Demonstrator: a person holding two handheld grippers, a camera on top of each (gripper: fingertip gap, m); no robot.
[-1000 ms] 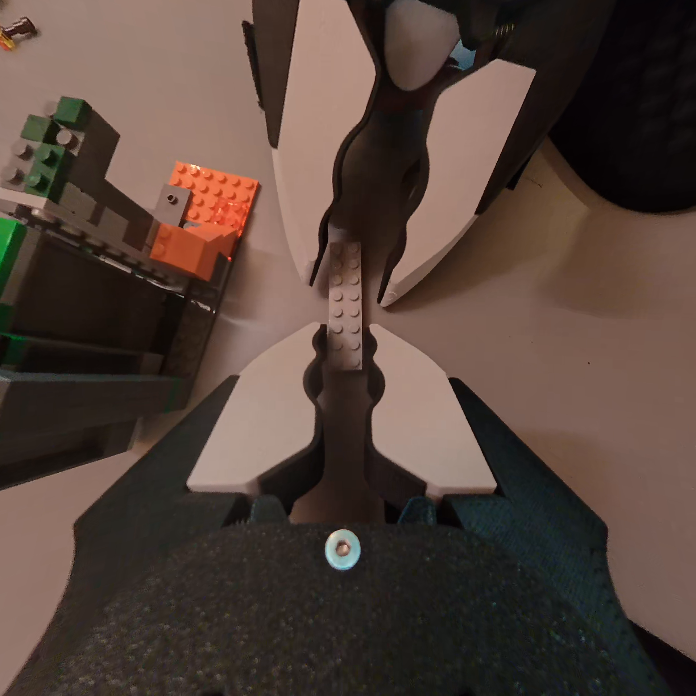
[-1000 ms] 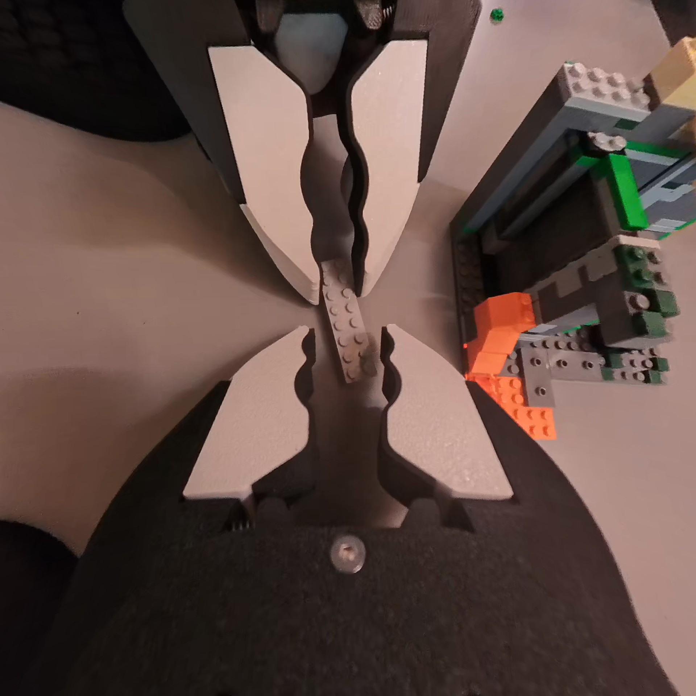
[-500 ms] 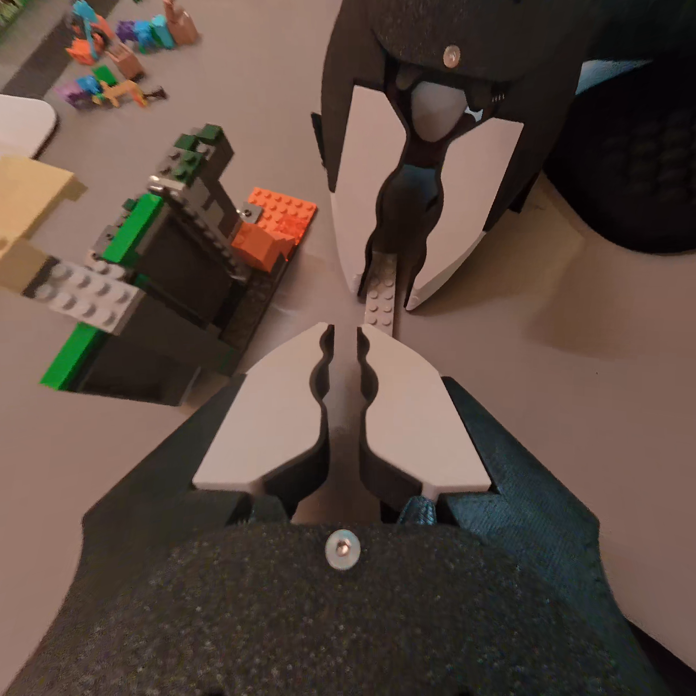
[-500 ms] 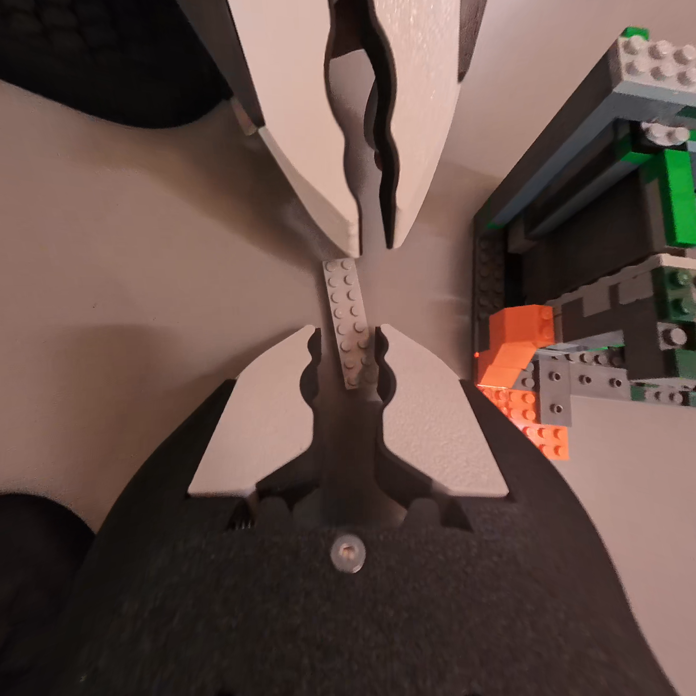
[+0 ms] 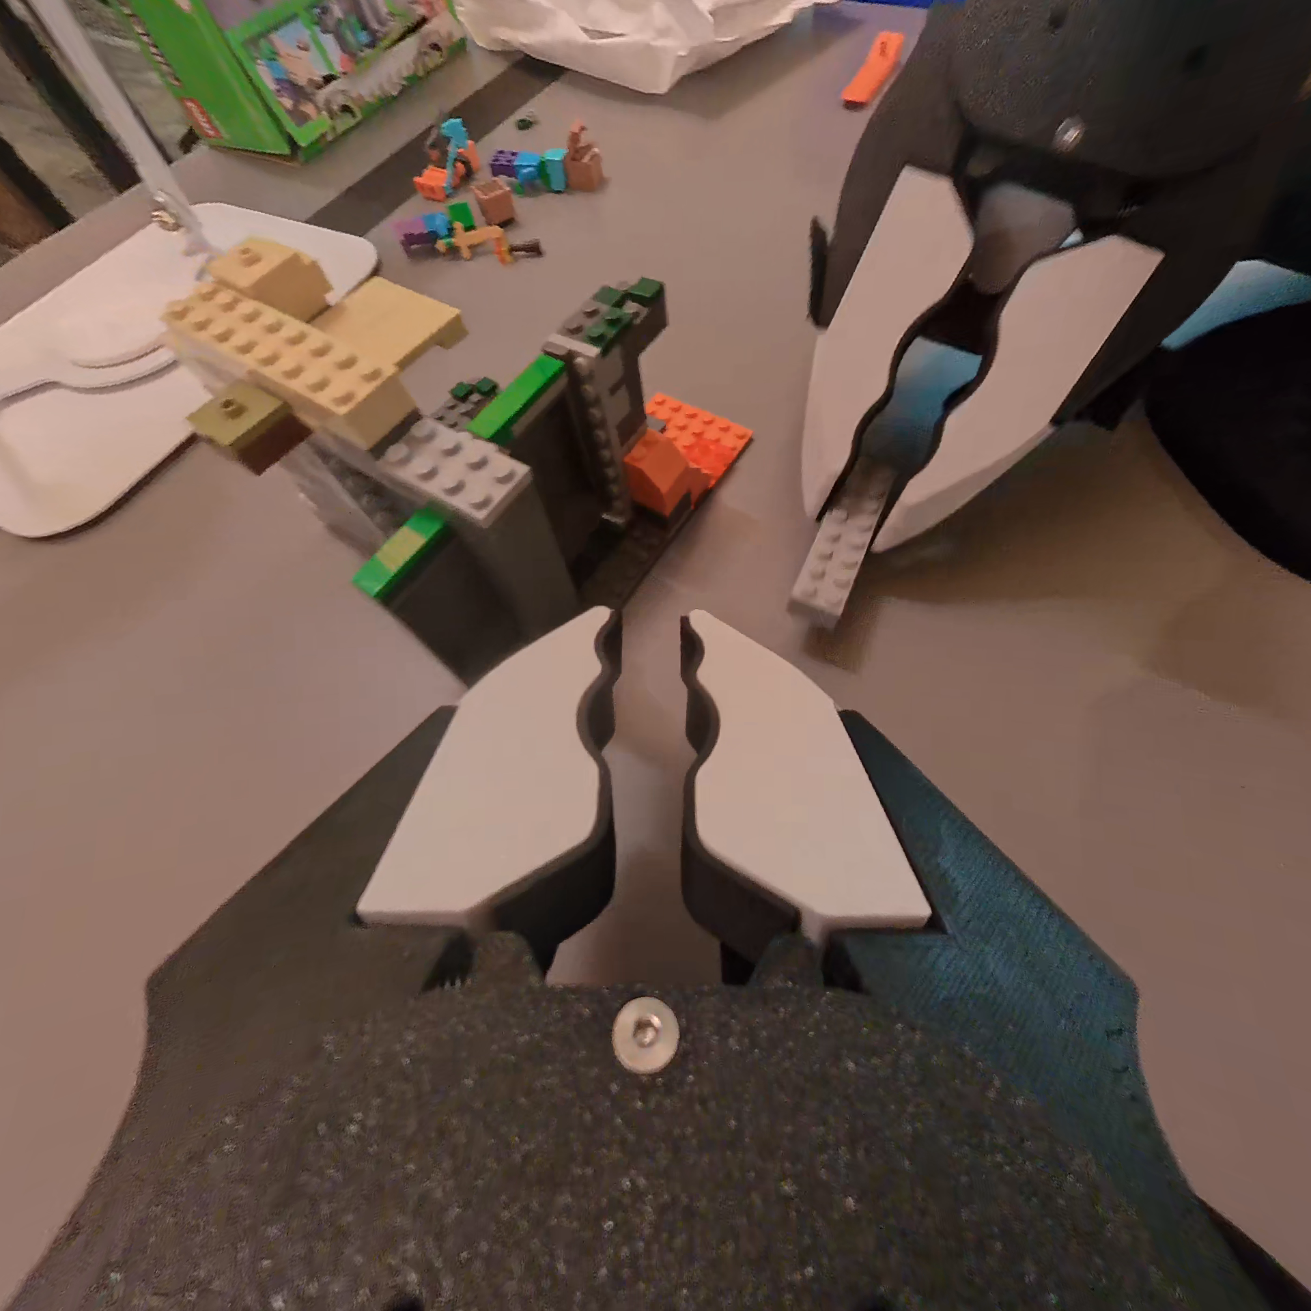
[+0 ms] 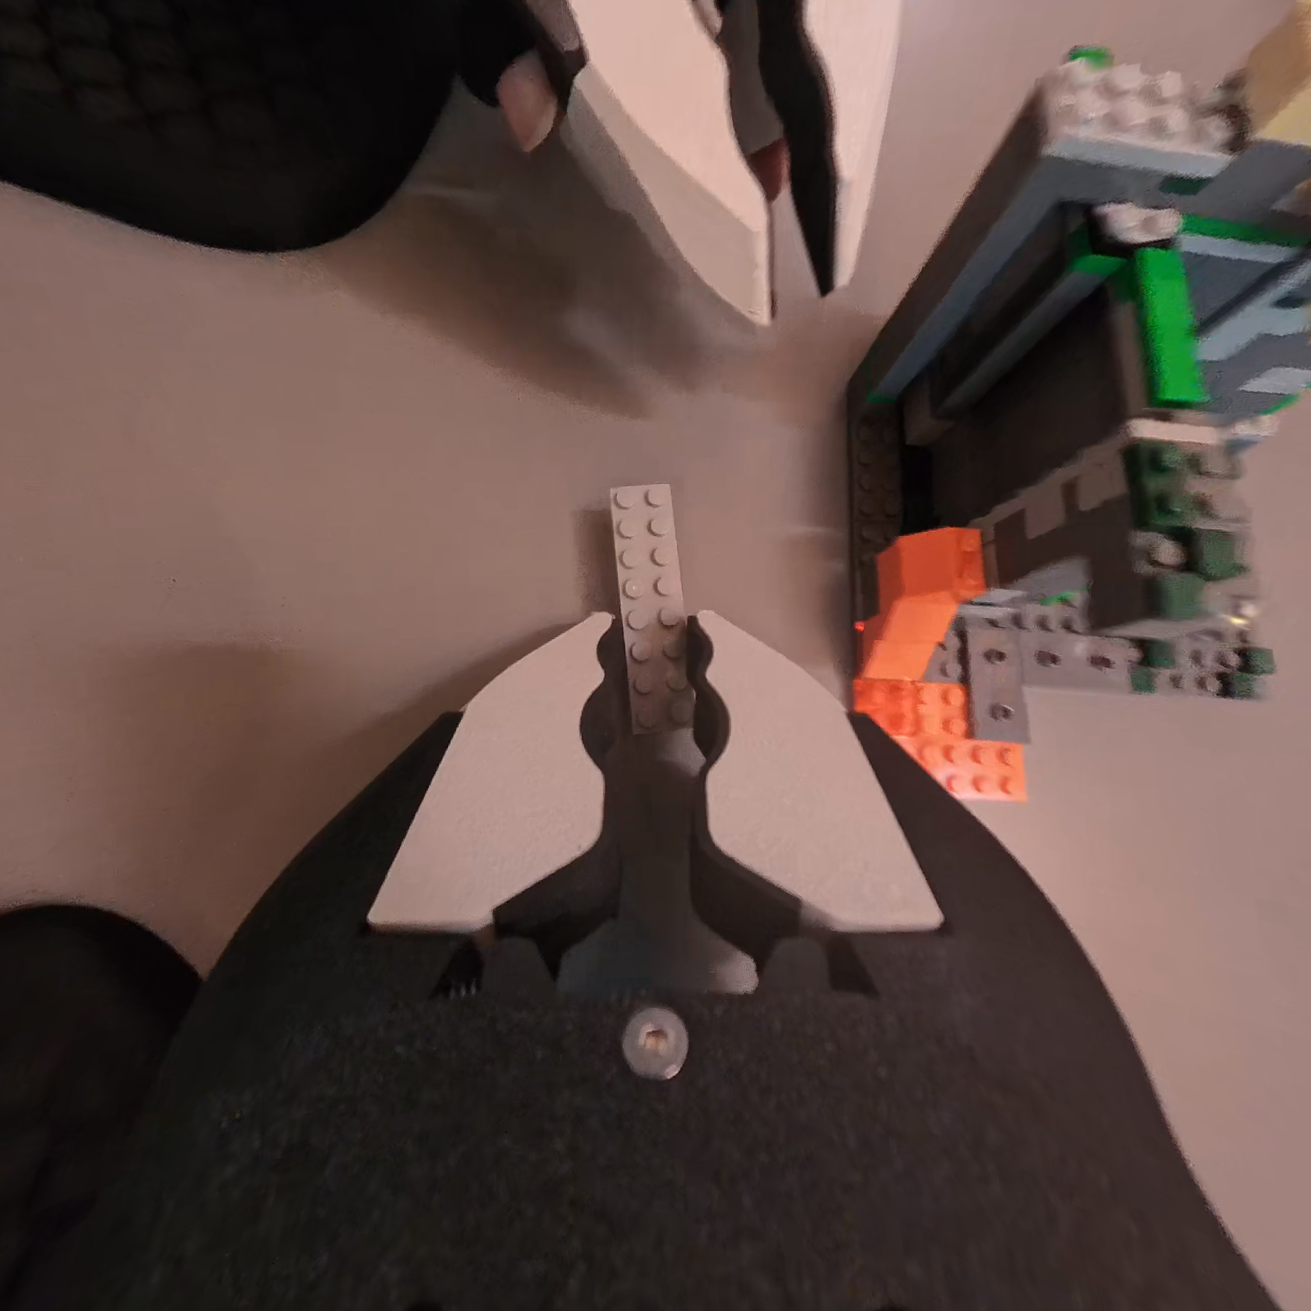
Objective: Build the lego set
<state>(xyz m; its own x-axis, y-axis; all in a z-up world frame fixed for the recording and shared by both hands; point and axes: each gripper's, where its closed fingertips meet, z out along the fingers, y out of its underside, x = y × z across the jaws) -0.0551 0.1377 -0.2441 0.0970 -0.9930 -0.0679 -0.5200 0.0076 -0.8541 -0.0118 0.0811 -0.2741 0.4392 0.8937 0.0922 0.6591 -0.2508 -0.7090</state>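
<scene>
A long light-grey studded plate (image 6: 645,546) sticks out forward from my right gripper (image 6: 654,618), which is shut on its near end. In the left wrist view the right gripper (image 5: 851,528) holds the plate (image 5: 830,567) tilted down, its free end just above the grey table. My left gripper (image 5: 649,624) is empty, its jaws a narrow gap apart, drawn back from the plate. It shows blurred at the top of the right wrist view (image 6: 794,305). The part-built model (image 5: 496,461), grey, green, tan and orange, stands left of the plate and also appears in the right wrist view (image 6: 1064,496).
An orange base plate (image 5: 699,433) sits at the model's near corner. Small coloured figures and pieces (image 5: 496,191) lie behind the model. A green set box (image 5: 269,71), white bags (image 5: 638,35), a white tray (image 5: 92,397) and an orange piece (image 5: 869,67) lie farther back. Spacing between my two grippers at the tips: around 9 cm.
My left gripper has let go of the grey plate and pulled back and up from it. My right gripper has closed on the plate and now holds it alone.
</scene>
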